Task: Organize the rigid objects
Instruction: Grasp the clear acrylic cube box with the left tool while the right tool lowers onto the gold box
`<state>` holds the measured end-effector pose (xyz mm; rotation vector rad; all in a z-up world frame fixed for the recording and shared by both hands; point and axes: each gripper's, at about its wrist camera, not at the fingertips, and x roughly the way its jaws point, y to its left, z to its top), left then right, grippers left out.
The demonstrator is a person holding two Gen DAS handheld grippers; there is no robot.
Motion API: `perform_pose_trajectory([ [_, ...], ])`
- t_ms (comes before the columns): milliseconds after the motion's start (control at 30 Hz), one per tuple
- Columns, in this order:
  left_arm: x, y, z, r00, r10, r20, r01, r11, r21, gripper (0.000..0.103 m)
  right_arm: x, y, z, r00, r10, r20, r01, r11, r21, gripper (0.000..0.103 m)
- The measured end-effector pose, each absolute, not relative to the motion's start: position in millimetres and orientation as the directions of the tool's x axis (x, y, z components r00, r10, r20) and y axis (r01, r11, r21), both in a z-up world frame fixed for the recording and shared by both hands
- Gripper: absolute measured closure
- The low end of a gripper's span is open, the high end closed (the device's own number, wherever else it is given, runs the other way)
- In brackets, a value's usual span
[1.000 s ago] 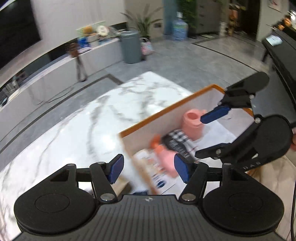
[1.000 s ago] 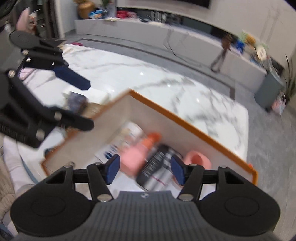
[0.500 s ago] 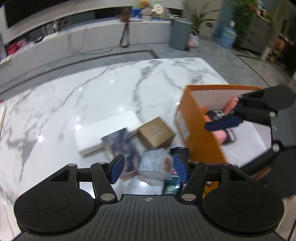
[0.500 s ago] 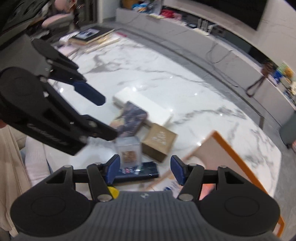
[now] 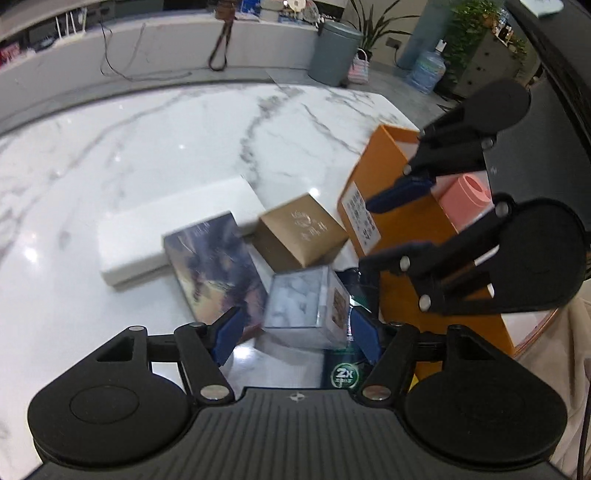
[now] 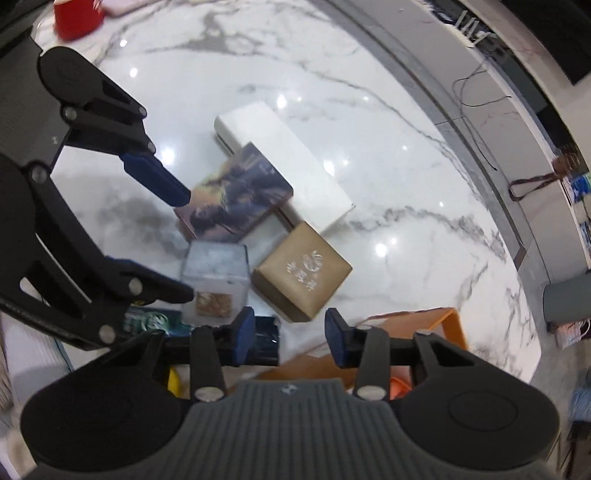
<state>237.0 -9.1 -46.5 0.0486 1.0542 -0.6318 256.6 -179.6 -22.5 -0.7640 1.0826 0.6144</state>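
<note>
On the marble table lie a long white box (image 5: pixel 173 229) (image 6: pixel 284 166), a dark picture box (image 5: pixel 216 266) (image 6: pixel 236 194), a brown cube box (image 5: pixel 301 230) (image 6: pixel 303 271) and a clear marbled cube box (image 5: pixel 306 306) (image 6: pixel 214 278). A dark green packet (image 5: pixel 343 369) (image 6: pixel 147 321) lies near the cube. The orange box (image 5: pixel 402 236) (image 6: pixel 417 325) stands at the right with a pink cup (image 5: pixel 467 199) inside. My left gripper (image 5: pixel 295 334) is open, just before the clear cube. My right gripper (image 6: pixel 291 332) is open and empty above the orange box's near corner.
A red cup (image 6: pixel 75 14) stands at the table's far left corner. A low grey bench (image 5: pixel 184 44) with cables and a grey bin (image 5: pixel 334 51) stand beyond the table. Cloth (image 5: pixel 569 369) lies at the right edge.
Both grippers have swung from over the orange box to the loose boxes on the table. My left gripper has come closer to the clear cube.
</note>
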Motion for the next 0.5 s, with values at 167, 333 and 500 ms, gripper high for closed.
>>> perform_pose_trajectory([
  [167, 235.6, -3.7, -59.7, 0.320, -0.463, -0.826, 0.486, 0.829, -0.277, 0.024, 257.4, -171.6, -35.7, 0.333, 0.053, -0.942, -0.812, 0.523, -0.257, 0.068],
  [333, 231.0, 4.6, -67.9, 0.286, -0.490, -0.823, 0.471, 0.820, -0.325, 0.022, 259.5, -159.4, -48.8, 0.331, 0.038, -0.943, -0.835, 0.477, -0.274, 0.075],
  [500, 231.7, 2.8, -75.5, 0.282, -0.524, -0.804, 0.491, 0.798, -0.348, 0.022, 259.0, -155.1, -51.4, 0.319, 0.056, -0.946, -0.847, 0.463, -0.259, 0.079],
])
